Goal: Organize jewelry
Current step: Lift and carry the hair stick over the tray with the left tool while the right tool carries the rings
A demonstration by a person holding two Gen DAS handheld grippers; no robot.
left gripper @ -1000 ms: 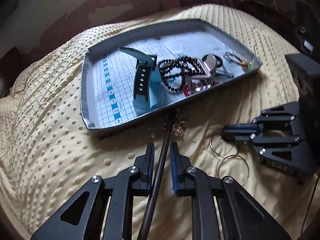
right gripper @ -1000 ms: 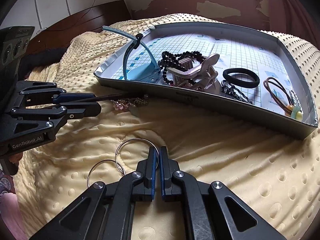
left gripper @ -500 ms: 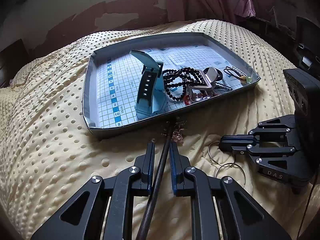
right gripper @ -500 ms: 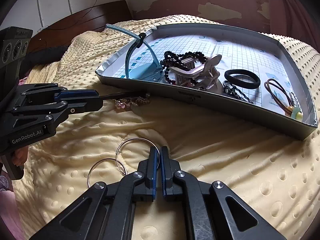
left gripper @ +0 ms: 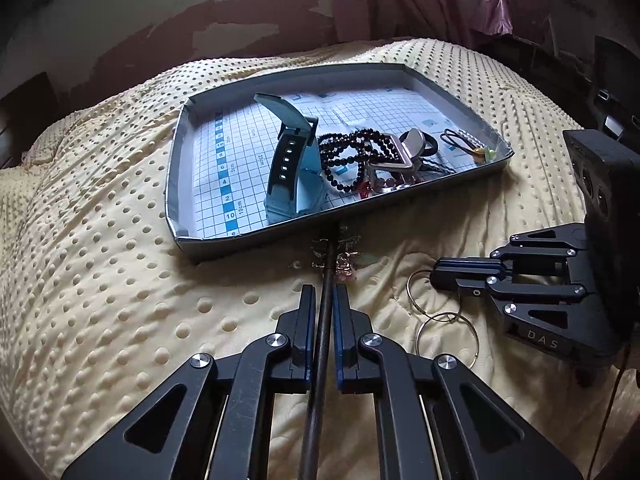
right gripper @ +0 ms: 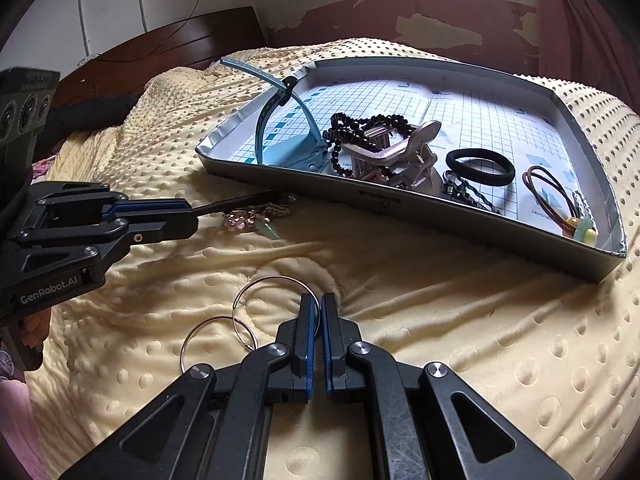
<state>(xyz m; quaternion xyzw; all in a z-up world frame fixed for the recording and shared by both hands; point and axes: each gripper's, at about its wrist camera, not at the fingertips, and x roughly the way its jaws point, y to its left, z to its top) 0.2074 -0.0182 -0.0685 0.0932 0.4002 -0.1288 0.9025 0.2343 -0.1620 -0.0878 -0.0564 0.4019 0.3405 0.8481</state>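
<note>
My left gripper is shut on a thin dark hair stick. The stick's ornamented tip rests on the bedspread against the front wall of the grey tray. From the right wrist view the same left gripper and stick show at the left. My right gripper is shut on the larger of two metal rings; the smaller ring lies beside it. In the tray lie a blue watch, black beads and a hair clip.
A black hair tie and brown hair ties lie at the tray's right end. The tray sits on a yellow dotted bedspread. A dark wooden headboard stands behind. A hand holds the left gripper's handle.
The left wrist view has tilted up and drawn back slightly, showing more wall and curtain. Both grippers keep their hold; the stick's tip and the rings stay in place.
</note>
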